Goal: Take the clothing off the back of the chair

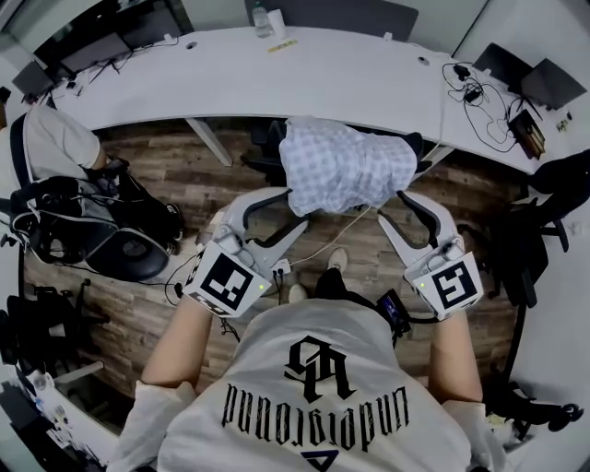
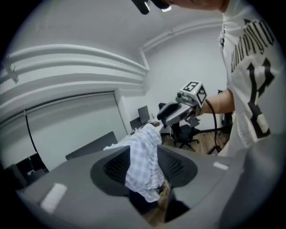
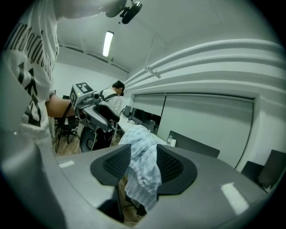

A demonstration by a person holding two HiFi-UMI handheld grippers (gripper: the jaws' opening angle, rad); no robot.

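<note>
A pale checked garment (image 1: 346, 166) hangs over the back of a black office chair (image 1: 265, 138) pushed up to the white desk. My left gripper (image 1: 293, 207) sits at the garment's left edge and my right gripper (image 1: 392, 205) at its right edge, both pointing toward it. In the left gripper view the jaws (image 2: 145, 167) stand apart, with the garment (image 2: 143, 156) showing in the gap and the right gripper (image 2: 178, 109) beyond. The right gripper view shows the same: parted jaws (image 3: 144, 165), the cloth (image 3: 143, 174) between them, the left gripper (image 3: 91, 109) behind. Neither pair of pads presses on the fabric.
A curved white desk (image 1: 277, 74) runs across the back, with a bottle (image 1: 263, 18), laptops (image 1: 530, 78) and cables (image 1: 479, 101). A seated person (image 1: 55, 143) and black bags (image 1: 92, 230) are at the left. Another black chair (image 1: 544, 230) stands at the right. A cable (image 1: 323, 244) lies on the wooden floor.
</note>
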